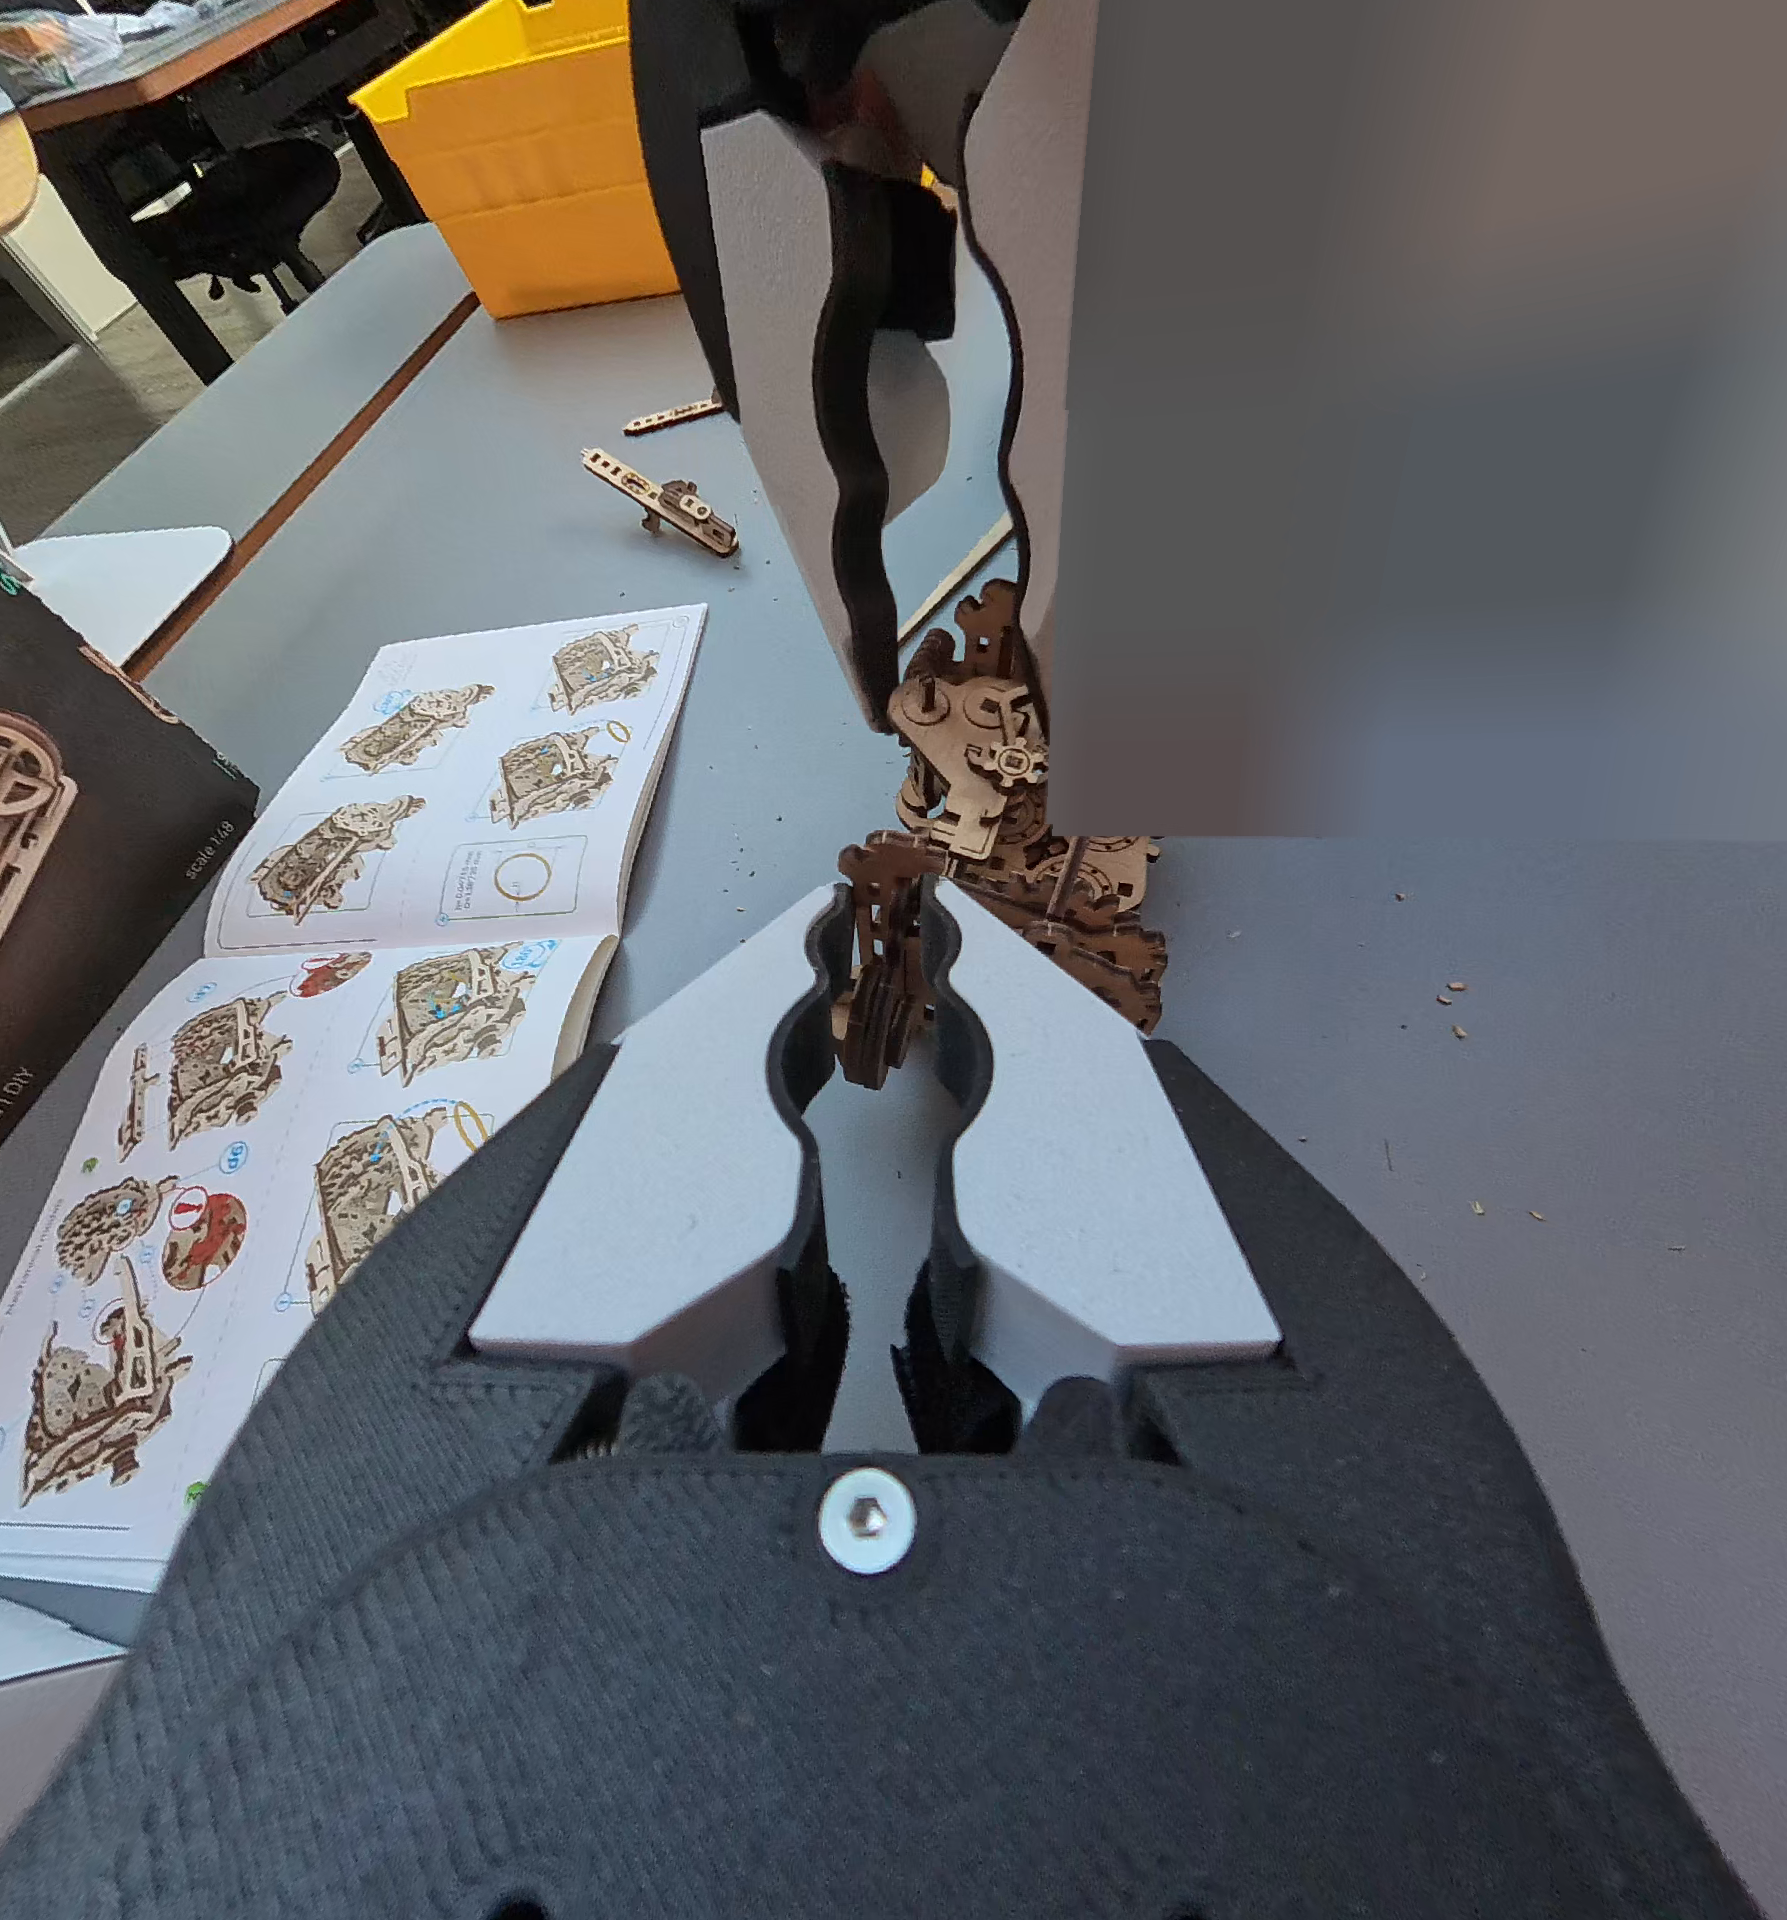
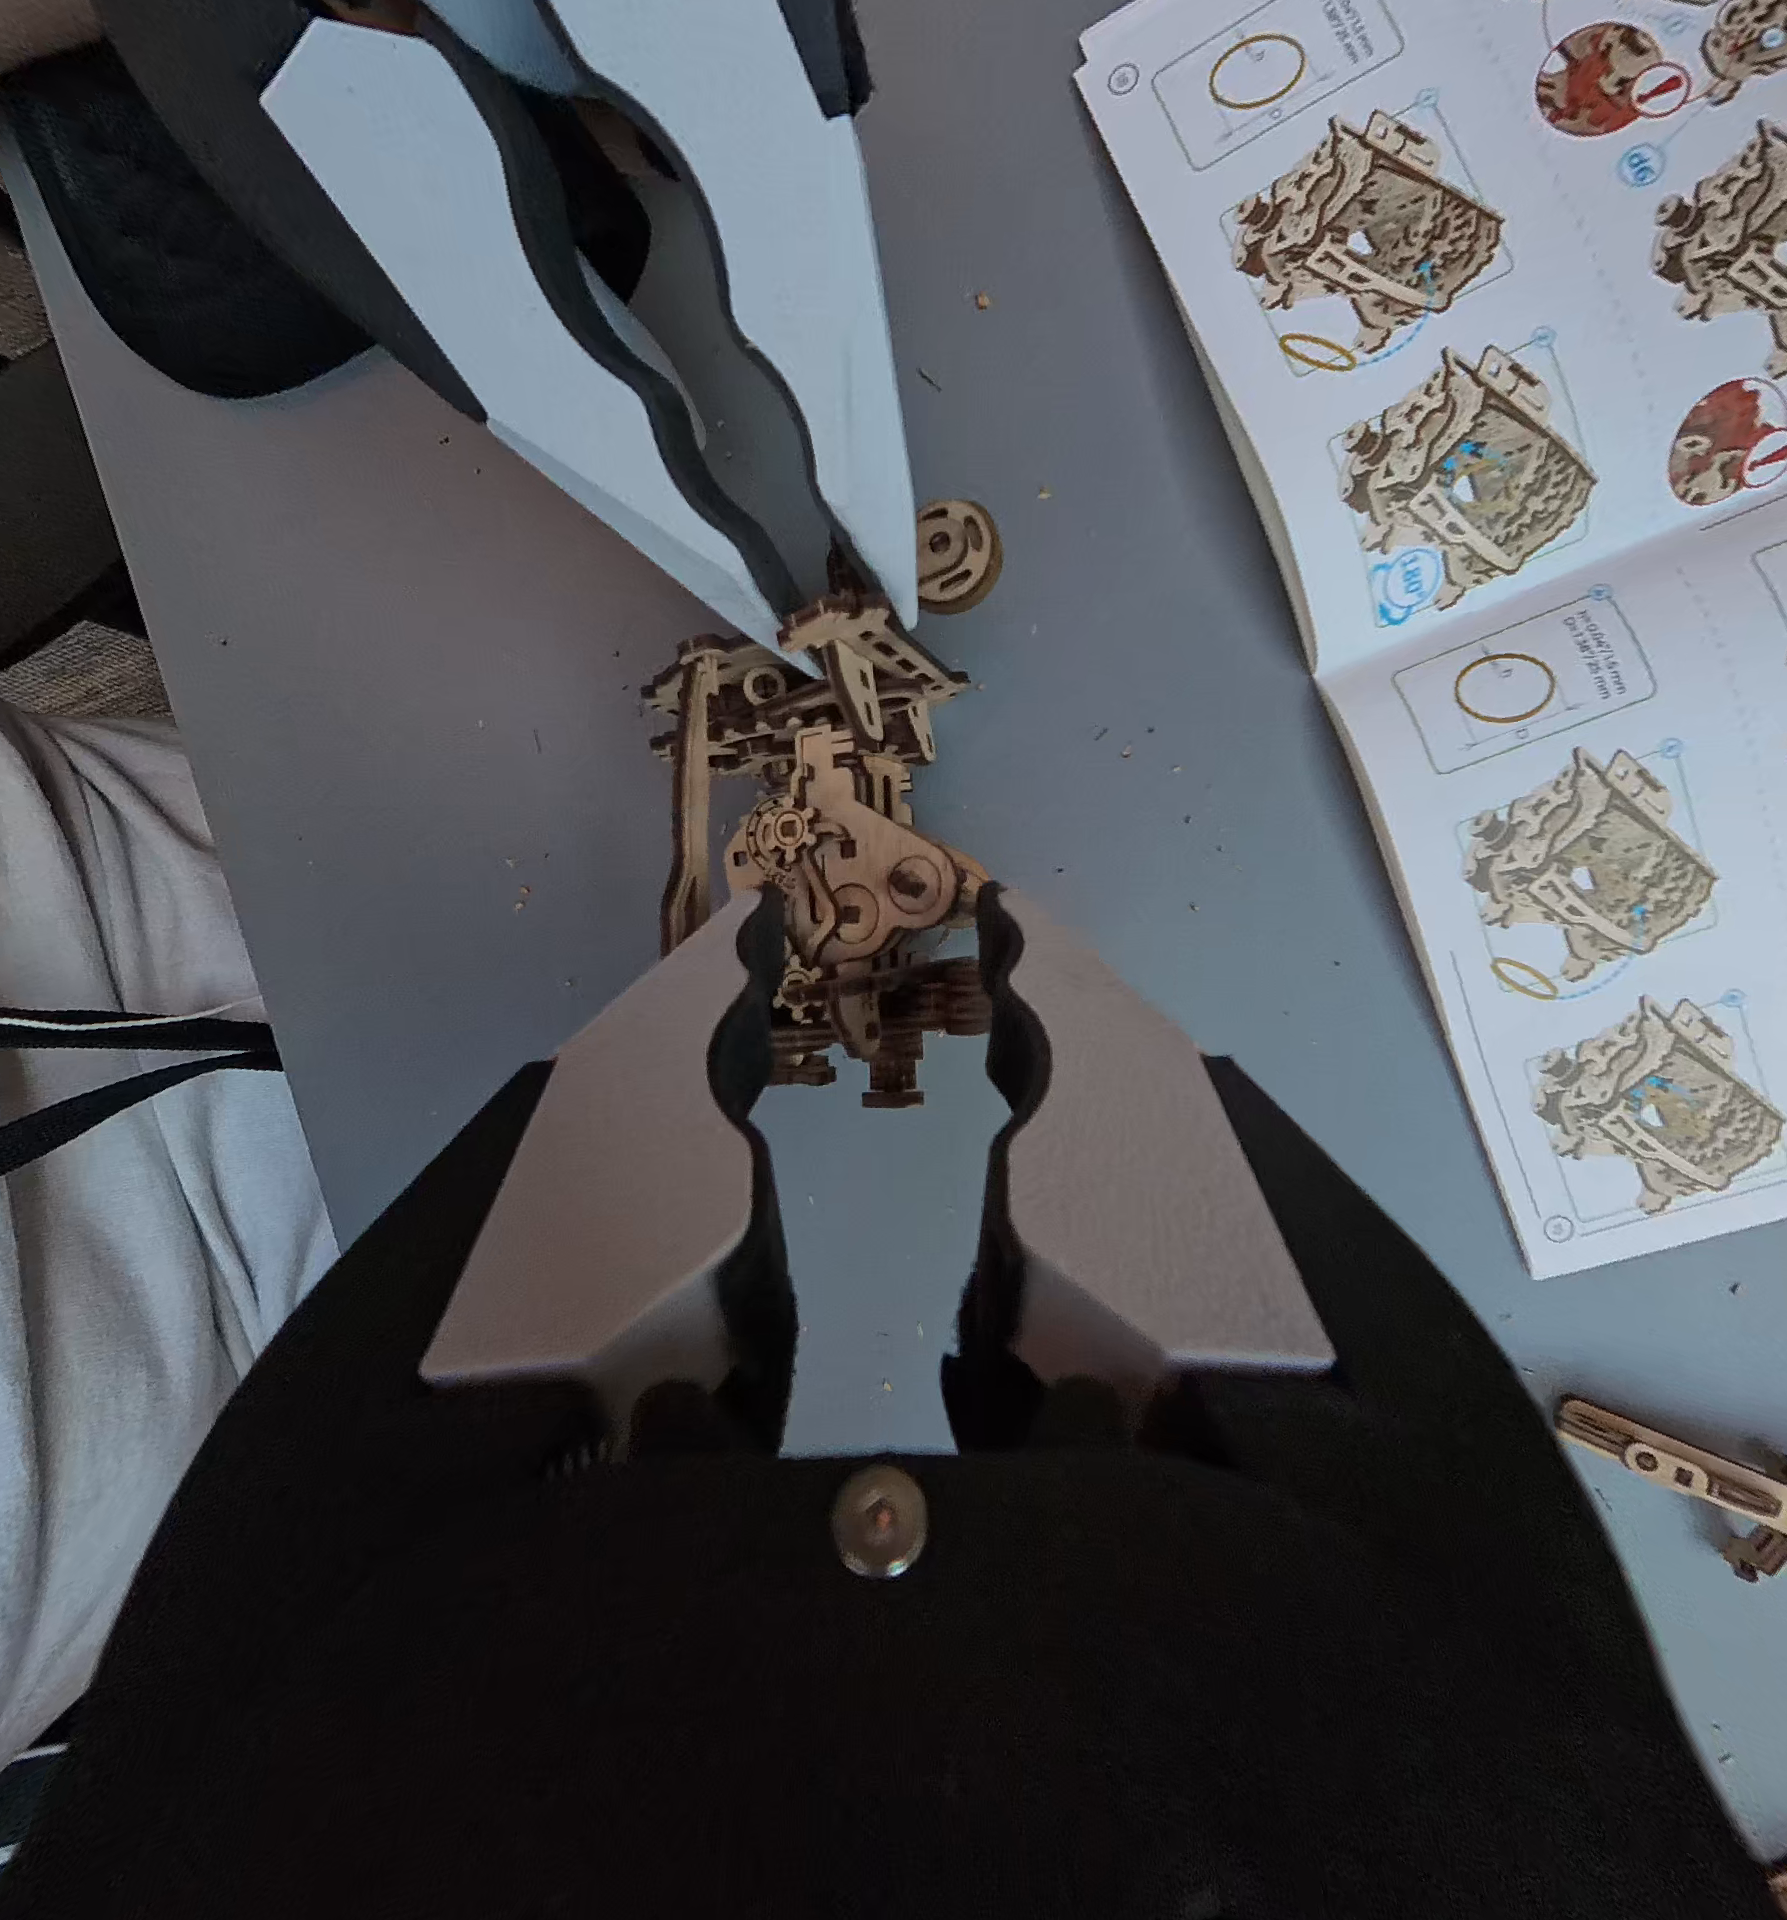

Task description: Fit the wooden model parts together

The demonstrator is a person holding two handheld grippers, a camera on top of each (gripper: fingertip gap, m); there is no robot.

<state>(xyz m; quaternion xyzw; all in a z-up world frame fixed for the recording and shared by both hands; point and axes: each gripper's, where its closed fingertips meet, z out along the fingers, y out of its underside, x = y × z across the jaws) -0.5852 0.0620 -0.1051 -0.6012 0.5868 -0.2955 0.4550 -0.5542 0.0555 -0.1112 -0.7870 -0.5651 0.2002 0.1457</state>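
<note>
A wooden model assembly (image 2: pixel 868 883) with gears and plates stands on the grey table (image 1: pixel 1491 1143). My right gripper (image 2: pixel 876 909) is shut on its near end. In the left wrist view that gripper (image 1: pixel 956 707) comes down from above onto the model (image 1: pixel 1086 914). My left gripper (image 1: pixel 886 894) is shut on a small wooden part (image 1: pixel 881 997), held upright against the model's side. In the right wrist view the left gripper (image 2: pixel 858 634) pinches that part (image 2: pixel 868 665) at the model's far end, touching it.
An open instruction booklet (image 1: pixel 432 883) lies left of the model, with a black box (image 1: pixel 58 831) beside it. A yellow bin (image 1: pixel 536 156) stands at the back. Loose wooden strips (image 1: pixel 671 499) and a wooden disc (image 2: pixel 951 556) lie on the table. A person's clothing (image 2: pixel 58 1143) is close by. One gripper's finger ends stand about 4 cm off the other's.
</note>
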